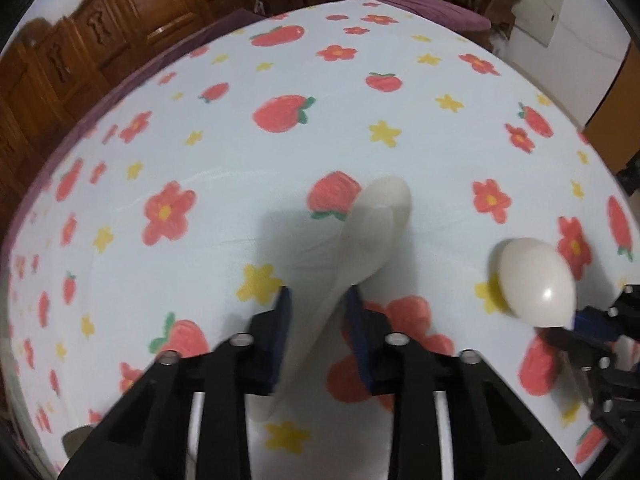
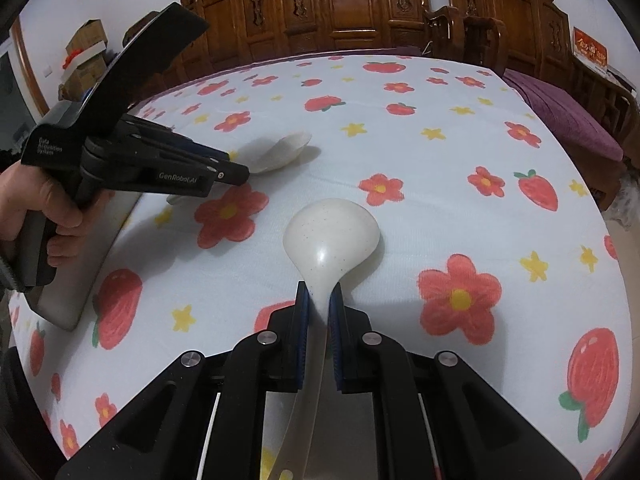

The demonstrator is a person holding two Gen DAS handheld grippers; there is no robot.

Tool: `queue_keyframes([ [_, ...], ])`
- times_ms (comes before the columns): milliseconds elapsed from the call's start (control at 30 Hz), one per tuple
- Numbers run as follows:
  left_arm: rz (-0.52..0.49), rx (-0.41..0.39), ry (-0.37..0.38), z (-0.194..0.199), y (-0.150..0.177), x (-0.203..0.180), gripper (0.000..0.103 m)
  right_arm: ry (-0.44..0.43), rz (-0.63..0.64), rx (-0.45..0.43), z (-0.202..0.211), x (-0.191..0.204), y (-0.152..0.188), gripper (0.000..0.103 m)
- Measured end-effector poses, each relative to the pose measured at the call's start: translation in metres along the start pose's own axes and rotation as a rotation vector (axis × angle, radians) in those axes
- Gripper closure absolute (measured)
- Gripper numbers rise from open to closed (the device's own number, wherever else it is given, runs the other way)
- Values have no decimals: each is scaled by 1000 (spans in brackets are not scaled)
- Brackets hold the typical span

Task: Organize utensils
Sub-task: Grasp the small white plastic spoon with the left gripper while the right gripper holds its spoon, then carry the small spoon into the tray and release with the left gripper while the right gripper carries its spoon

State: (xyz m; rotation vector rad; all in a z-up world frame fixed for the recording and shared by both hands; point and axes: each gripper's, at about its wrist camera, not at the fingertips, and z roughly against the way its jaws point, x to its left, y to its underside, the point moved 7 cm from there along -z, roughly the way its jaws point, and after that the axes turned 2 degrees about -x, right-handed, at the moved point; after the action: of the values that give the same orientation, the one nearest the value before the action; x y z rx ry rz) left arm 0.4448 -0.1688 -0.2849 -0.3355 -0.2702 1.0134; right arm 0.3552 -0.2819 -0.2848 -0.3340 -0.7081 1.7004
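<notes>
In the left wrist view my left gripper [image 1: 316, 296] has a blurred white spoon [image 1: 372, 228] between its blue pads; the jaws stand a little apart around the handle, and the grip is unclear. The same spoon [image 2: 280, 150] shows in the right wrist view beyond the left gripper [image 2: 228, 166]. My right gripper [image 2: 319, 296] is shut on the neck of a second white spoon [image 2: 332, 236], bowl facing down just above the cloth. That spoon [image 1: 536, 280] and the right gripper [image 1: 580, 326] show at the right edge of the left wrist view.
The table wears a white cloth [image 2: 440, 168] printed with strawberries and flowers. A grey tray-like object [image 2: 76, 280] lies at the table's left edge under the left hand. Carved wooden chairs [image 2: 340, 8] line the far side; a purple cushion [image 2: 560, 116] sits right.
</notes>
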Motion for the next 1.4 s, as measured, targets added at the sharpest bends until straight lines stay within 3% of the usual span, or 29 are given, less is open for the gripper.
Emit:
queue_keyframes([
  [133, -3, 22, 38, 3, 7, -9, 96, -4, 9, -6, 1, 4, -1, 91],
  [433, 31, 0, 18, 23, 25, -13, 97, -10, 42, -19, 9, 21, -3, 91],
  [800, 71, -86, 21, 87, 53, -7, 97, 10, 114, -25, 22, 56, 3, 91],
  [1067, 110, -152, 23, 138, 74, 12, 97, 4, 177, -42, 40, 95, -9, 91],
  [1400, 190, -189, -18, 173, 112, 57, 97, -24, 243, -84, 67, 150, -36, 91],
])
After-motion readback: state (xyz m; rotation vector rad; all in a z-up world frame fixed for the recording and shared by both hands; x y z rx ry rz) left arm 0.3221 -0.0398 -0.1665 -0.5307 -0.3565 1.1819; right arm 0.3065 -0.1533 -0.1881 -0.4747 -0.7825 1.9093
